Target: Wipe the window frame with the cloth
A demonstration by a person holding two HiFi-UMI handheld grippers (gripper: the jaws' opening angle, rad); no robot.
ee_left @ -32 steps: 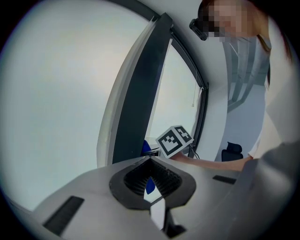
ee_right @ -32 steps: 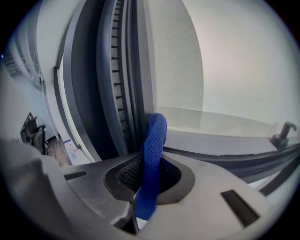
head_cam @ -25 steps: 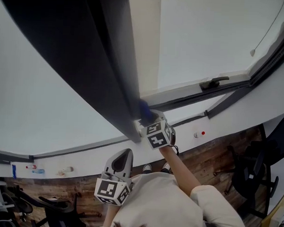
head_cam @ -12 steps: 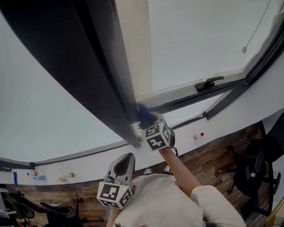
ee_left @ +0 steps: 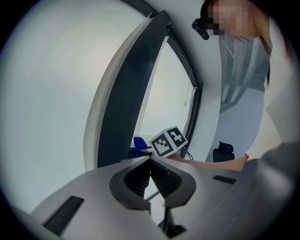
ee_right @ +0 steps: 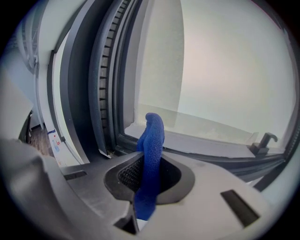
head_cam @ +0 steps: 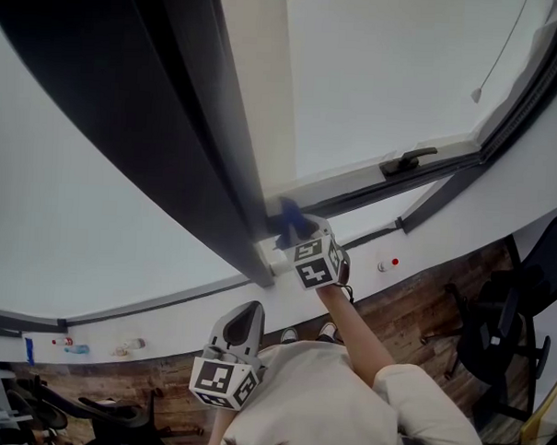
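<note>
My right gripper (head_cam: 292, 234) is shut on a blue cloth (ee_right: 151, 157), whose folded tip (head_cam: 288, 216) sticks out beyond the jaws. The tip sits at the bottom corner where the dark vertical window frame (head_cam: 186, 121) meets the lower sill (head_cam: 354, 188). From the right gripper's camera, the cloth stands upright in front of the grey frame channel (ee_right: 105, 84) and the white sill (ee_right: 206, 140). My left gripper (head_cam: 240, 324) hangs low near my chest, shut on nothing, away from the window. It (ee_left: 151, 158) faces the frame and the right gripper's marker cube (ee_left: 168, 141).
A black window handle (head_cam: 408, 161) sits on the lower frame to the right. A cord with a small weight (head_cam: 475, 95) hangs at the upper right. Below are a wooden floor, a black office chair (head_cam: 523, 320) and exercise bikes (head_cam: 67, 415).
The right gripper with the cloth has shifted slightly up and right along the bottom corner of the frame. The left gripper has barely moved.
</note>
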